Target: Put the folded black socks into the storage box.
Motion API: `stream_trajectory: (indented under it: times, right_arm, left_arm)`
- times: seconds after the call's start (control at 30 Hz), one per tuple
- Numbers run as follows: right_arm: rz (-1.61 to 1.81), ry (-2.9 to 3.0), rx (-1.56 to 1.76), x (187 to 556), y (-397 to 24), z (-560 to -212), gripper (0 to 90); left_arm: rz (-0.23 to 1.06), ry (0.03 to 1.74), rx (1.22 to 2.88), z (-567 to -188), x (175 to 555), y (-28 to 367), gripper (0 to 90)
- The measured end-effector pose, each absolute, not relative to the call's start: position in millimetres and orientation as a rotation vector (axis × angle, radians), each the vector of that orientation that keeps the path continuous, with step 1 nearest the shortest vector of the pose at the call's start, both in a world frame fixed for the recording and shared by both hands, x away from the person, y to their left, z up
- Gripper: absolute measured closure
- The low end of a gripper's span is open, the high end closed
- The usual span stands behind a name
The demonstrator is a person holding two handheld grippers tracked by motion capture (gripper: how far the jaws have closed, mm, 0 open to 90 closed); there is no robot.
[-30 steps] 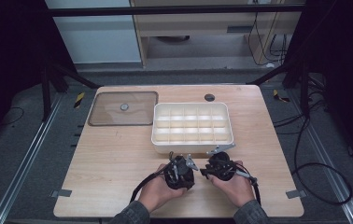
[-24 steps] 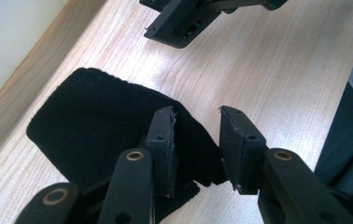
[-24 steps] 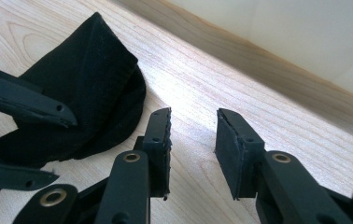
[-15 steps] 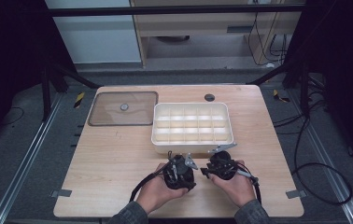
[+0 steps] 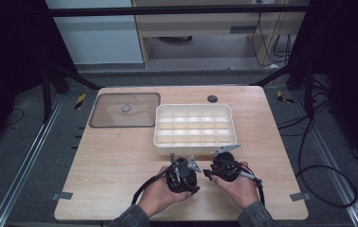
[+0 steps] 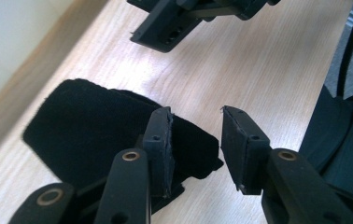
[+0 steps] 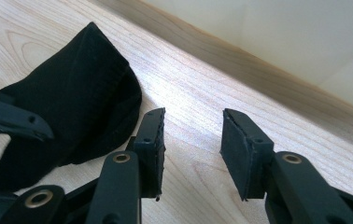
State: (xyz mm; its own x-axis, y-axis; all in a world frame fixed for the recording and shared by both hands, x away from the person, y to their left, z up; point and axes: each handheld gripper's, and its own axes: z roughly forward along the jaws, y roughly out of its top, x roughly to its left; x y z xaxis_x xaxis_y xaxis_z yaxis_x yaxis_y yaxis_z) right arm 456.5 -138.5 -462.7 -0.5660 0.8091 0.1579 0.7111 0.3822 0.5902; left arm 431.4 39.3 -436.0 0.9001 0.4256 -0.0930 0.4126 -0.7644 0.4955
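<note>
High view: your black cloth lies on worktop, beside tray
Left hand-held gripper: released, jaws just opened
Right hand-held gripper: released, jaws just opened
Left to do: your call, maybe folding or binning

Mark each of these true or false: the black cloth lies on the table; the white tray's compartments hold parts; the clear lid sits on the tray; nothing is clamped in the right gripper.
1. The black cloth lies on the table: true.
2. The white tray has parts in its compartments: false, they look empty.
3. The clear lid sits on the tray: false, it lies flat on the table beside it.
4. The right gripper clamps nothing: true, bare wood shows between its jaws.
</note>
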Motion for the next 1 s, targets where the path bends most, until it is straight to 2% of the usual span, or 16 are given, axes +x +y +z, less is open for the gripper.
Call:
stream_trajectory:
  times: [0.23, 0.4, 0.53, 0.63, 1.0]
  right_arm:
    - [0.944, 2.469, 1.369, 457.6, -141.5, -463.1, 59.2]
    - [0.954, 2.457, 1.38, 457.3, -143.4, -460.9, 58.7]
    - [0.966, 2.455, 1.375, 457.1, -142.1, -458.6, 58.0]
    - [0.964, 2.452, 1.374, 457.1, -139.9, -457.4, 56.2]
    - [0.959, 2.439, 1.375, 458.5, -135.3, -454.2, 51.0]
  left_arm:
    - [0.039, 0.598, 2.572, -446.0, 433.5, 32.9, 66.7]
    - [0.047, 0.604, 2.556, -446.6, 433.8, 34.7, 66.6]
    - [0.055, 0.612, 2.532, -444.3, 434.7, 39.1, 69.9]
    - [0.023, 0.607, 2.5, -441.1, 433.8, 42.3, 70.3]
    - [0.117, 0.64, 2.465, -427.2, 435.6, 58.4, 72.7]
